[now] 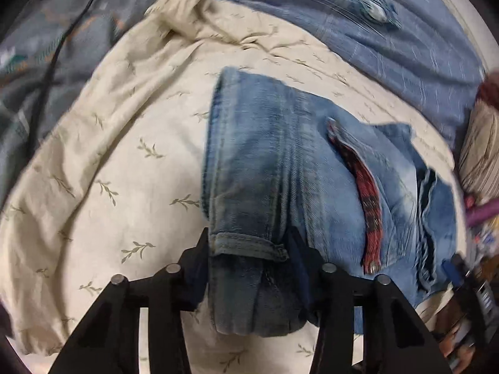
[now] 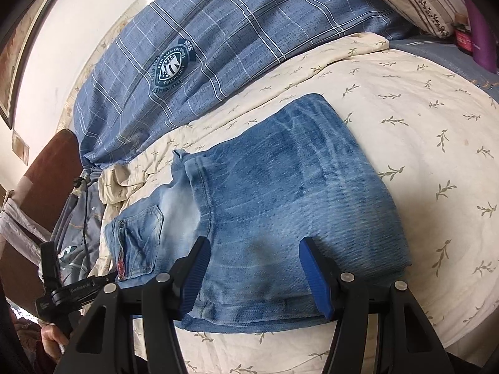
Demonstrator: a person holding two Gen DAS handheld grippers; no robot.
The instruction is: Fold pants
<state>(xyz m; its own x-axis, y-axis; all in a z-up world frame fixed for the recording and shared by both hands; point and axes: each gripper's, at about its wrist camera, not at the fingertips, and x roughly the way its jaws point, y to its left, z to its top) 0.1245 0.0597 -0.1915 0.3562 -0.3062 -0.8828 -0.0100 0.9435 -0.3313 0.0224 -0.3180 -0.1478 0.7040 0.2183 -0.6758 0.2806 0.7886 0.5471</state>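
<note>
Bed with cream leaf-print sheet [image 2: 405,118], one blue plaid duvet [image 2: 218,31] at its far edge. One pair of faded blue jeans [image 2: 280,187], folded, red pocket trim, mid-sheet. Left gripper [image 1: 249,249] clamped on jeans' hem end; right gripper [image 2: 254,249] jaws apart over the jeans' near edge, not pinching

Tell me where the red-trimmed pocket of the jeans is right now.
In the left wrist view the pocket sits right of centre on the jeans, right of the bunched leg. In the right wrist view it is at the jeans' lower-left edge.
</note>
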